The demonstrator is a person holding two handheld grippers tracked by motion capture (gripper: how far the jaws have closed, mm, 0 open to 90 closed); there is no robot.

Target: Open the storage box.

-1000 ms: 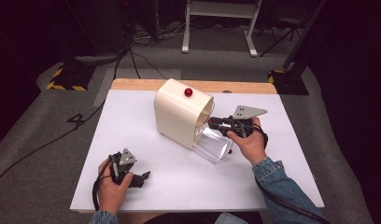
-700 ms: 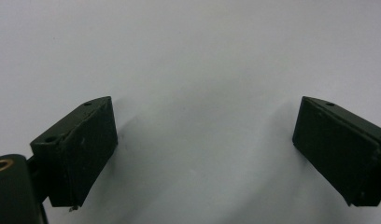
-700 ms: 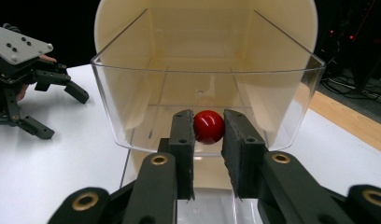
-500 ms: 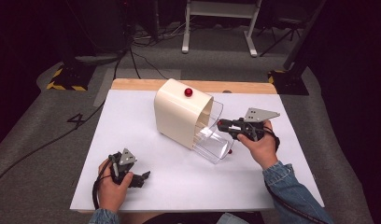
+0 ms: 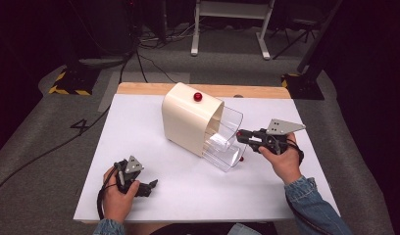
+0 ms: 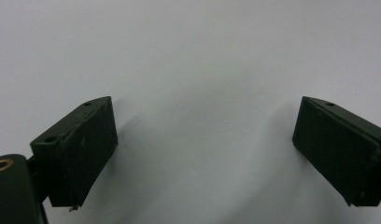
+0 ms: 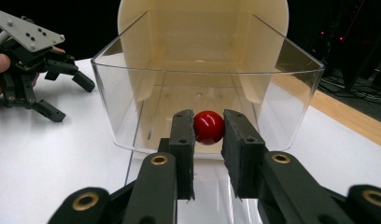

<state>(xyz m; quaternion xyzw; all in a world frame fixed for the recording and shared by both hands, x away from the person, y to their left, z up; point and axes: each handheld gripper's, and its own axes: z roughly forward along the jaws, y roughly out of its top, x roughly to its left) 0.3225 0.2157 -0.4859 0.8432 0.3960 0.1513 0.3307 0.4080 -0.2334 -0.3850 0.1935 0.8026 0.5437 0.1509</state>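
Grip on red knob (image 7: 208, 127) at the front wall of clear drawer (image 7: 132, 93): right gripper (image 7: 208, 122) closed tight on it, one pad on each side of the ball, probably because the knob is the drawer's only handle. Approaches level from the bench's right edge, in line with the drawer, which suits a straight pull. Drawer stands part way out of cream housing (image 5: 186, 122), mouth tilted up and open toward the right edge, with a pale thing inside, too blurred to name. Housing sits near the middle of the far edge of bench (image 5: 139, 127), with a second red ball (image 5: 197, 96) on top. Left gripper (image 5: 148, 186) rests near the near-left corner, jaws wide apart over bare bench, holding nothing; parked well apart from the housing, likely to leave room for the pull.
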